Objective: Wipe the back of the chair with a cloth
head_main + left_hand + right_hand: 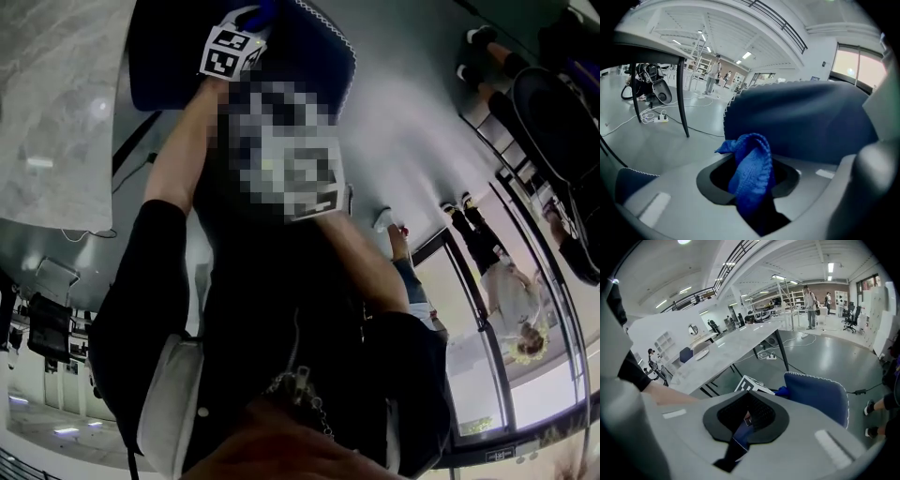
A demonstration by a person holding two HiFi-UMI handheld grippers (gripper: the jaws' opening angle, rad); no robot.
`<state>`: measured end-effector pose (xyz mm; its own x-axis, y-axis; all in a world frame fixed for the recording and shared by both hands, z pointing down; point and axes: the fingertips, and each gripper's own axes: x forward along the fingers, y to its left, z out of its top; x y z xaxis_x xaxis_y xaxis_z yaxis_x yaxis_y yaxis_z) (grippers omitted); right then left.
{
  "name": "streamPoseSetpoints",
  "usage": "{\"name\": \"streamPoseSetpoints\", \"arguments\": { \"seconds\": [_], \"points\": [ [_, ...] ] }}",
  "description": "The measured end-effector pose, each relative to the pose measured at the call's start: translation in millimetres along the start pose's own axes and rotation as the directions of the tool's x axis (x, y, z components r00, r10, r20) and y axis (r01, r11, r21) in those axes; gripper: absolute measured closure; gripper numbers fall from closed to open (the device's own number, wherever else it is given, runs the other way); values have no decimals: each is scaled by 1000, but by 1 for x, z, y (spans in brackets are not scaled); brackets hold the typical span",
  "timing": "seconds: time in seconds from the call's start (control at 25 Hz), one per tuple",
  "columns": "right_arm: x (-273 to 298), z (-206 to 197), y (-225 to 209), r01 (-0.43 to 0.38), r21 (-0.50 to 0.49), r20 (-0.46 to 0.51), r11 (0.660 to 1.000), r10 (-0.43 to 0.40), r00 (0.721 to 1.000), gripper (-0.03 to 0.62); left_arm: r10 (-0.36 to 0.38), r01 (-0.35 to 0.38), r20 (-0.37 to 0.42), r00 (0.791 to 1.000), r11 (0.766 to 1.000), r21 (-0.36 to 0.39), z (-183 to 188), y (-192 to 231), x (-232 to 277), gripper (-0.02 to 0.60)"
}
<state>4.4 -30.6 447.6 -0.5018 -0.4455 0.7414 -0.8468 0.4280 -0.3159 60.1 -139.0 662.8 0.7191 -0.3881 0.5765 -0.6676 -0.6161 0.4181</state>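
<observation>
1. One long white table (726,345) runs across the right gripper view. The left gripper view shows only its edge and one dark leg (683,98).
2. One dark blue chair back (801,122), edged with white stitching, fills the left gripper view just behind the jaws.
3. There are two grippers. The left gripper (750,183) is clamped on the cloth. The right gripper (744,420) has its jaws pressed together on a dark blue fabric strip (738,439) with a white stitched edge.
4. One knitted blue cloth (751,164) rises bunched from the left jaws in front of the chair back. Only the right gripper view shows it at the chair back's side edge, beside the left gripper's marker cube (752,384); contact cannot be told.
5. One power strip (660,118) lies on the grey floor with white cables.
</observation>
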Motion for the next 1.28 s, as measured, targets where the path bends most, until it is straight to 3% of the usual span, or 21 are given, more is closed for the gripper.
{"name": "streamPoseSetpoints", "arguments": {
  "seconds": [0.52,0.92,1.28],
  "points": [
    [-24,9,15,-76,-24,25,997,76,997,591,-11,8,61,998,999,47,40,-59,-38,446],
    [-56,26,49,-163,-65,71,984,168,983,591,5,-10,80,997,998,62,58,-84,-57,448],
    [-80,37,45,-166,-84,102,983,174,980,591,-11,3,94,995,996,85,75,-107,-69,448]
  ]
}}
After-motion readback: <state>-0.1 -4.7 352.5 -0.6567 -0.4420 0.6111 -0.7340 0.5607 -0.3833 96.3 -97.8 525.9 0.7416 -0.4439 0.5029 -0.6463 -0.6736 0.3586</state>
